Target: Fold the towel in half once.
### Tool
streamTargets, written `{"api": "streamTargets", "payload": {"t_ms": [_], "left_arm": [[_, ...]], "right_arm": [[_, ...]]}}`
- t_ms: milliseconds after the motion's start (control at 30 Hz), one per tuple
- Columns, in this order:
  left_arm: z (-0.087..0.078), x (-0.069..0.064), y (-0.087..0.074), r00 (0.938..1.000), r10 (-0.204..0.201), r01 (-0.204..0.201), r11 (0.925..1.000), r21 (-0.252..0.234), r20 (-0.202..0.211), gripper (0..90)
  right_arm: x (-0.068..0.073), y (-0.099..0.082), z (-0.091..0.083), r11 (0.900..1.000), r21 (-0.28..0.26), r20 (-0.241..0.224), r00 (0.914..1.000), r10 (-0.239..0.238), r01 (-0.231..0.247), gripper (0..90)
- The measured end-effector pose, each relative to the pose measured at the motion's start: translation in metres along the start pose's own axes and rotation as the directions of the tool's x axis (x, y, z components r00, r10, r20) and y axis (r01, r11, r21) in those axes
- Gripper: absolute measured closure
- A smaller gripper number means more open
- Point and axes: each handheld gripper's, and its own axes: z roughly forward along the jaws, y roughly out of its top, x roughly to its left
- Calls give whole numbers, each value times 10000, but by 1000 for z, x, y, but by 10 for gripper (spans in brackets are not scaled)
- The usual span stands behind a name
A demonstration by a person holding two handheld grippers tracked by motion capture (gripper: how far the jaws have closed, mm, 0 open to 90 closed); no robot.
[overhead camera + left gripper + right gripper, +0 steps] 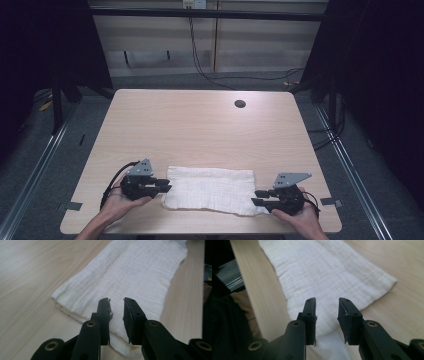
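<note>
1. Counting first: one white cloth [209,190], two grippers and two hands sit at the near edge of one table [200,125].
2. The cloth lies flat and folded into a long strip on the table's near part, running crosswise between the two grippers; its layered edges show in the left gripper view [130,277].
3. The left gripper [164,185] is at the cloth's left end, held in the person's left hand [117,200]. Its jaws stand apart, with a clear gap between them and the cloth below, not pinched.
4. The right gripper [259,197] is at the cloth's right near corner, held in the right hand [295,212]. Its jaws are released too, parted over the cloth's end [329,272], gripping nothing.
5. A grey three-cornered plate tops each gripper, and a black cable trails from each.
6. Nothing else rests on the table; a small round dark hole [240,104] sits near its far right edge, well apart from the cloth.
7. The table is pale wood with rounded corners.
8. Around it lie grey floor, metal rails [30,175] at both sides, dark curtains, and a pale back wall with a black cable [200,60] hanging down it.
</note>
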Motion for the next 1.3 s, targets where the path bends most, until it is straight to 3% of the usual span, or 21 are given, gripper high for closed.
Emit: {"api": "streamTargets", "payload": {"t_ms": [133, 300, 467, 567, 667, 800, 900, 967, 1100, 1300], "left_arm": [[16, 13, 7, 9995, -113, 124, 9993, 350, -307, 750], [26, 26, 8, 9982, -475, 492, 9978, 449, -364, 742], [31, 31, 1, 9958, -810, 834, 9948, 579, -431, 735], [32, 28, 1, 9956, -780, 809, 9951, 572, -513, 721], [33, 24, 1, 9959, -788, 814, 9949, 595, -450, 707], [34, 20, 1, 9957, -795, 822, 9951, 553, -478, 705], [35, 18, 3, 9958, -721, 756, 9952, 628, -563, 708], [37, 18, 3, 9956, -850, 869, 9949, 516, -389, 706], [41, 13, 7, 9976, -623, 644, 9955, 697, -316, 689], [45, 11, 13, 9974, -693, 704, 9958, 579, -205, 658]], "right_arm": [[-17, 12, 13, 9998, 35, 404, 9990, 214, -216, 619], [-44, 26, 34, 9988, -30, 796, 9956, 492, -491, 602], [-58, 28, 53, 9979, 208, 1538, 9864, 577, -616, 532], [-62, 26, 57, 9974, 206, 1571, 9855, 646, -687, 532], [-61, 25, 59, 9981, 211, 1475, 9876, 534, -571, 662], [-63, 25, 58, 9961, 135, 1415, 9864, 840, -868, 861], [-68, 24, 54, 9950, 84, 1394, 9854, 977, -998, 877], [-71, 23, 52, 9934, 66, 1413, 9835, 1126, -1147, 879], [-77, 21, 48, 9912, -222, 1628, 9777, 1325, -1306, 878], [-85, 17, 42, 9894, -362, 1942, 9702, 1450, -1406, 869]]}}
